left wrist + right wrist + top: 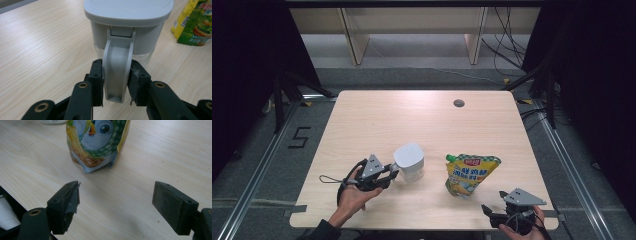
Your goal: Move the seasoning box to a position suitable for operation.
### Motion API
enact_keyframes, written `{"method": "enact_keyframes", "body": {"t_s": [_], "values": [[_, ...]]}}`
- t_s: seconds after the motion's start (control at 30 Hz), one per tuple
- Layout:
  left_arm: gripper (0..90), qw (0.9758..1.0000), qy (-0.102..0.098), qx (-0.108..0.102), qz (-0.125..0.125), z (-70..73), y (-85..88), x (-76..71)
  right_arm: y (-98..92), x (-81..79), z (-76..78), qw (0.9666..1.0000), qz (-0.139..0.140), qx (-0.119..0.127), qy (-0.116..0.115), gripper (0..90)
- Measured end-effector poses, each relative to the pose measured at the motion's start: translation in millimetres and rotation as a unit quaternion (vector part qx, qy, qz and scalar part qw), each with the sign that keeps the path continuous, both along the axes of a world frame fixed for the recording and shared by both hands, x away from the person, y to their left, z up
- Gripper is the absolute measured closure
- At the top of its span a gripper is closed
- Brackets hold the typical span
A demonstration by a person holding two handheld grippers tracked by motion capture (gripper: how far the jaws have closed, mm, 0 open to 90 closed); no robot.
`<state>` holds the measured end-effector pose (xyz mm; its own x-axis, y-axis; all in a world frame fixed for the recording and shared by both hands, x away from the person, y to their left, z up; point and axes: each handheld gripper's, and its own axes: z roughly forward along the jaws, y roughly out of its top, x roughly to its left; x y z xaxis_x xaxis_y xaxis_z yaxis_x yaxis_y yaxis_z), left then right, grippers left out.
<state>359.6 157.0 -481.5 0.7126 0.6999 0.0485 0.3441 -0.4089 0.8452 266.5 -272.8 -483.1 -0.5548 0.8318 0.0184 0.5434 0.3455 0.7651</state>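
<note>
Left gripper [116, 82] clamping the handle [117, 72] of the grey-lidded jug [409, 162], left-centre on the table [422, 115].
Next, I'd guess, lifting it level; right gripper [116, 205] idling with jaws apart, facing the spouted snack pouch [469, 174].

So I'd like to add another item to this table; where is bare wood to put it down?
The whole far half of the table, up to the small round hole, is bare. So is the strip between the white-lidded jug and the yellow snack pouch. The near edge is crowded: the left gripper clamps the jug's handle, and the right gripper sits by the pouch.
</note>
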Motion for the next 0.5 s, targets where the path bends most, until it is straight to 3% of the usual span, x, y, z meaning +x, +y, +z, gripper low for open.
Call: {"method": "enact_keyframes", "body": {"t_s": [0.03, 0.1, 0.13, 0.2, 0.23, 0.27, 0.5], "values": [[67.1, 1.0, 0.006, -0.003, 0.0, -1.2, 0.9, 1.8, 0.5, 0.3, -0.4, 1.0, 0.0, 0.001, 0.001, 22.9], [67.1, 0.9999, -0.001, -0.011, 0.003, -3.0, -2.1, 2.9, 1.0, 0.6, -0.9, 1.0, 0.003, 0.004, 0.004, 22.9], [67.1, 0.9999, 0.003, -0.01, 0.001, -3.3, -2.5, 3.5, 1.6, 0.1, -0.7, 0.9999, 0.002, 0.004, 0.011, 22.9], [67.7, 1.0, -0.003, -0.004, -0.002, -2.8, -2.1, 4.7, 1.1, -0.2, 0.0, 1.0, 0.0, -0.007, 0.002, 22.9], [67.9, 0.9999, 0.002, -0.016, 0.002, -3.9, -2.5, 5.7, 1.3, 0.1, 0.0, 1.0, 0.002, -0.006, 0.0, 22.9], [68.2, 1.0, 0.003, -0.008, -0.005, -3.1, 0.1, 6.7, 1.6, 0.2, -0.4, 1.0, 0.003, -0.005, 0.0, 23.0], [68.6, 0.9993, 0.014, -0.029, -0.019, -4.0, 2.1, 1.1, 1.1, 0.4, -1.2, 0.9999, 0.004, 0.005, 0.008, 23.2]]}}
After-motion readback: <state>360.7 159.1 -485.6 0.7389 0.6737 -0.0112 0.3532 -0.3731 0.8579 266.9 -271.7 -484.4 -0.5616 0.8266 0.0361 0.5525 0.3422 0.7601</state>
